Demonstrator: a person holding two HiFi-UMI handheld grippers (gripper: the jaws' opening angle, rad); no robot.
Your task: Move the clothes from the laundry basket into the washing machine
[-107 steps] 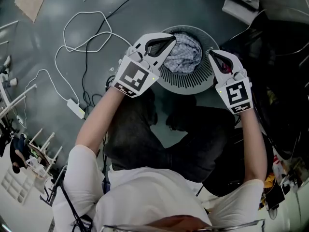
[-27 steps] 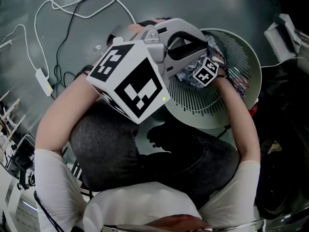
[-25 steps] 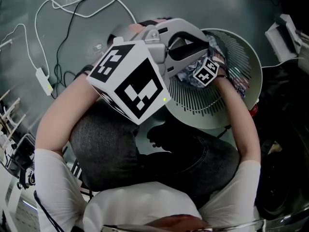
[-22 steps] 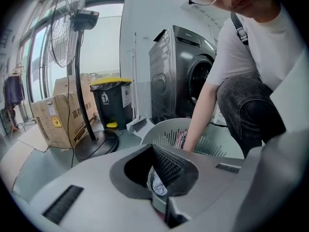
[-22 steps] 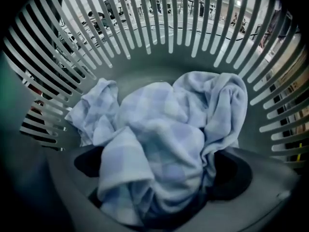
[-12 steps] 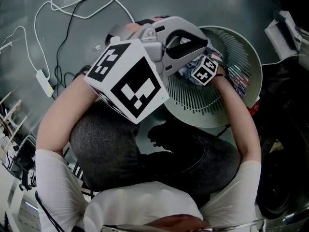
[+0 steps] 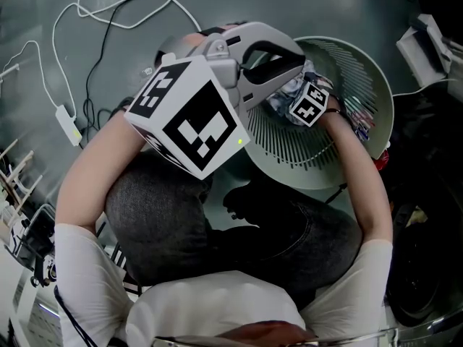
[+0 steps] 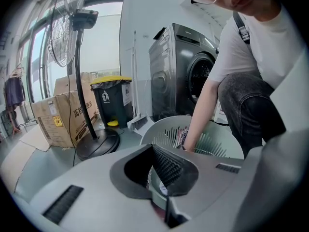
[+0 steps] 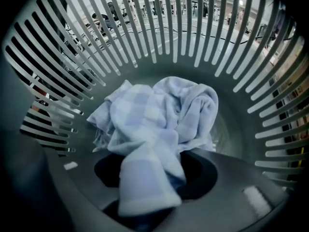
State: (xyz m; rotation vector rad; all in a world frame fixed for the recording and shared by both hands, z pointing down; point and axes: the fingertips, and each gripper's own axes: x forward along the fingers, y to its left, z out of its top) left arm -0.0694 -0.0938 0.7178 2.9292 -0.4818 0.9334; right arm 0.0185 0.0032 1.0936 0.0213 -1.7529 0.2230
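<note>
The brown cardboard box (image 8: 53, 120) beside the black pedestal fan (image 8: 79, 81) carries black Chinese characters and a small yellow label, too small for me to read. The black bin with a yellow lid (image 8: 111, 100) bears a white pictogram. Only my left gripper view shows these, and the dark grey front-loading washing machine (image 8: 181, 71) standing behind the pale slatted round plastic laundry basket (image 7: 362, 71).

My left gripper (image 7: 289, 56) hovers over the basket's rim with its jaws together and nothing between them. My right gripper (image 9: 149, 192) points down inside the basket; its jaws have just been closing and now pinch a fold of the pale blue-and-white checked cloth (image 9: 159, 120) – the rest lies crumpled on the basket floor. The head view hides that grip behind my left gripper's marker cube.
</note>
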